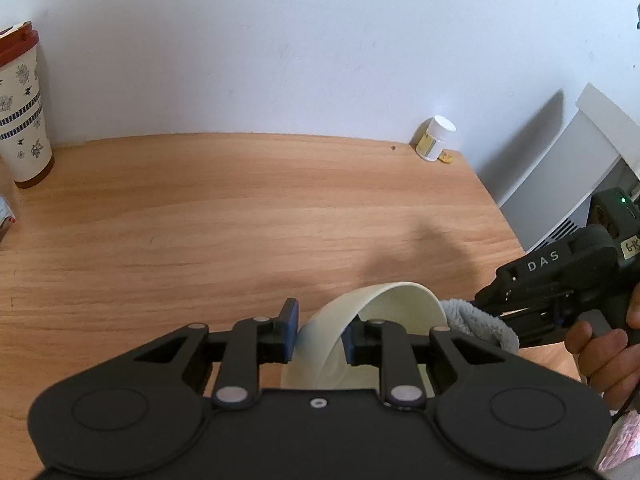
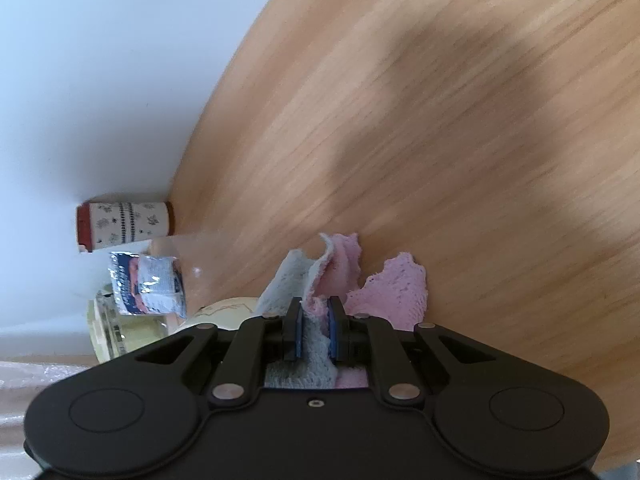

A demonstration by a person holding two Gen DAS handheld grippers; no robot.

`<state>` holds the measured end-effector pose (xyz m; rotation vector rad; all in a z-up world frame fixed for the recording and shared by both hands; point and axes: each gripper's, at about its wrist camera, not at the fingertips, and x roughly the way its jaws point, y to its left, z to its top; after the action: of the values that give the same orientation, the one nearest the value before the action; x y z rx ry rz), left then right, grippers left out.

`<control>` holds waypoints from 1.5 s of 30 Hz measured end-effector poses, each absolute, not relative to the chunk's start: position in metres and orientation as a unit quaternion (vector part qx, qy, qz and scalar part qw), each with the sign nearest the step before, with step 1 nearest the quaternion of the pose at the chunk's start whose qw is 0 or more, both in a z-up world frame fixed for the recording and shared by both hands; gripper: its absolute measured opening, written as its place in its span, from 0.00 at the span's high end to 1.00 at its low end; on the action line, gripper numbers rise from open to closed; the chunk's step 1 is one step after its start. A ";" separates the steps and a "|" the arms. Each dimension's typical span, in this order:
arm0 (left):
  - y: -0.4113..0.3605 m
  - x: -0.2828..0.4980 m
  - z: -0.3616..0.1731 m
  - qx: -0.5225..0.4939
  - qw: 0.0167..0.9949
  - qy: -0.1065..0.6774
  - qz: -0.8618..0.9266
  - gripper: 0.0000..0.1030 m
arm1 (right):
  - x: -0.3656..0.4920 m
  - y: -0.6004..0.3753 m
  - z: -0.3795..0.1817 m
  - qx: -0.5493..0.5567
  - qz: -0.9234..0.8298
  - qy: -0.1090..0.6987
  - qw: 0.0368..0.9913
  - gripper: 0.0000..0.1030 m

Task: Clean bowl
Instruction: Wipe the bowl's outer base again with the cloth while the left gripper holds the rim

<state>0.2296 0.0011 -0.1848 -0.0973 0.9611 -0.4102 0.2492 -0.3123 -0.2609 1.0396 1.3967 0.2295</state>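
A cream bowl (image 1: 384, 300) is tilted on its side above the wooden table (image 1: 200, 220). My left gripper (image 1: 320, 332) is shut on the bowl's rim, one pad outside and one inside. My right gripper (image 2: 316, 330) is shut on a grey and pink cloth (image 2: 320, 272). In the left wrist view the right gripper's black body (image 1: 560, 280) comes in from the right, and the grey cloth (image 1: 476, 316) touches the bowl's right rim. The right fingertips are hidden there behind the cloth. A small part of the bowl (image 2: 224, 312) shows in the right wrist view.
A patterned tumbler with a red rim (image 1: 20, 104) stands at the table's back left. A small white pill bottle (image 1: 436, 138) stands at the back right by the wall. A clear bottle with a blue label (image 2: 148, 284) and a glass jar (image 2: 120, 332) are near the tumbler (image 2: 124, 226).
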 end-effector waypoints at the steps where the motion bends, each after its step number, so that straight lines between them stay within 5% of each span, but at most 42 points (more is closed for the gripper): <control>1: 0.001 0.230 -0.184 -0.048 0.866 0.458 -0.196 0.80 | 0.250 -0.313 -0.260 0.456 0.102 0.610 0.640 0.87; 23: 0.001 0.202 -0.179 -0.039 0.852 0.480 -0.206 0.79 | 0.293 -0.216 -0.199 0.263 0.216 0.628 0.699 0.88; 45: 0.041 0.185 -0.183 -0.128 0.839 0.506 -0.154 0.78 | 0.266 -0.295 -0.230 0.378 0.125 0.600 0.694 0.88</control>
<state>0.1849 0.0412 -0.1829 -0.2713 1.0706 -0.3265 0.2655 -0.2949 -0.2296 0.8430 1.3398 0.2782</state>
